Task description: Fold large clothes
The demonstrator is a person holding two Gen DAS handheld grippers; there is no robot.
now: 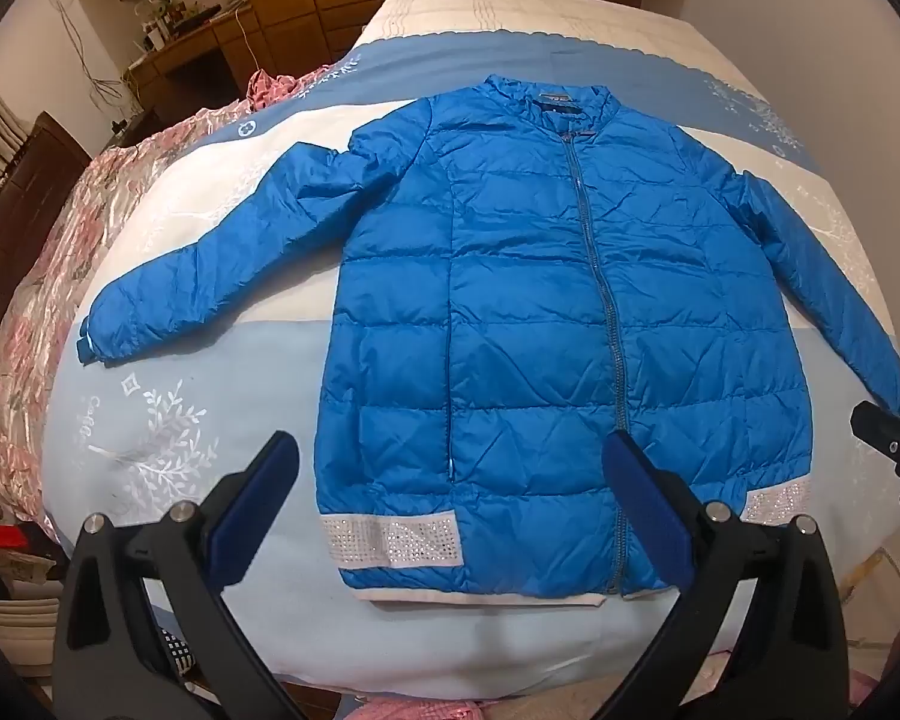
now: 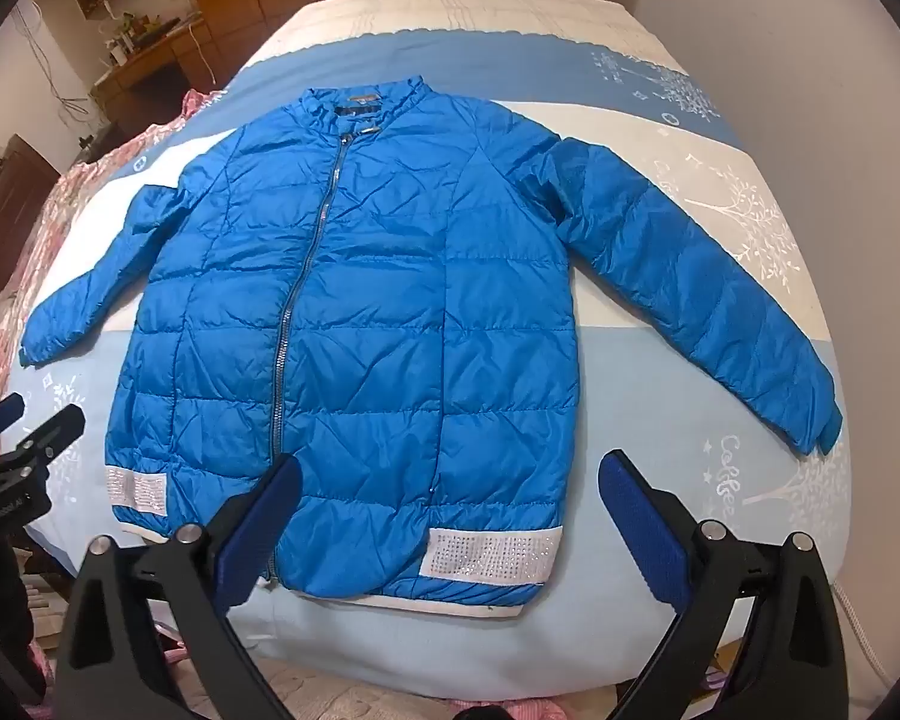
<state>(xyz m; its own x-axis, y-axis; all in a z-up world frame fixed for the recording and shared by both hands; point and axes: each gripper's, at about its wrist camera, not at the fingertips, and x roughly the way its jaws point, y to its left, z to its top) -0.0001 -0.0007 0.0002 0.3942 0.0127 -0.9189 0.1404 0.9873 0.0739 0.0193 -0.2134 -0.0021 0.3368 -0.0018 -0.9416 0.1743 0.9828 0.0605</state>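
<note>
A blue quilted puffer jacket [image 1: 546, 312] lies flat, front up and zipped, on the bed, collar far, hem near, both sleeves spread out to the sides. It also shows in the right wrist view [image 2: 366, 312]. White sparkly bands mark the hem. My left gripper [image 1: 450, 462] is open and empty, held above the hem's left half. My right gripper [image 2: 450, 480] is open and empty, above the hem's right half. The right gripper shows at the edge of the left wrist view [image 1: 894, 438], and the left gripper at the edge of the right wrist view [image 2: 24, 420].
The bed [image 1: 222, 396] has a blue and white patterned cover. A pink floral quilt [image 1: 60, 252] is bunched along its left side. A wooden desk and cabinets [image 1: 222, 30] stand beyond the bed at the left. A wall [image 2: 810, 30] runs along the right.
</note>
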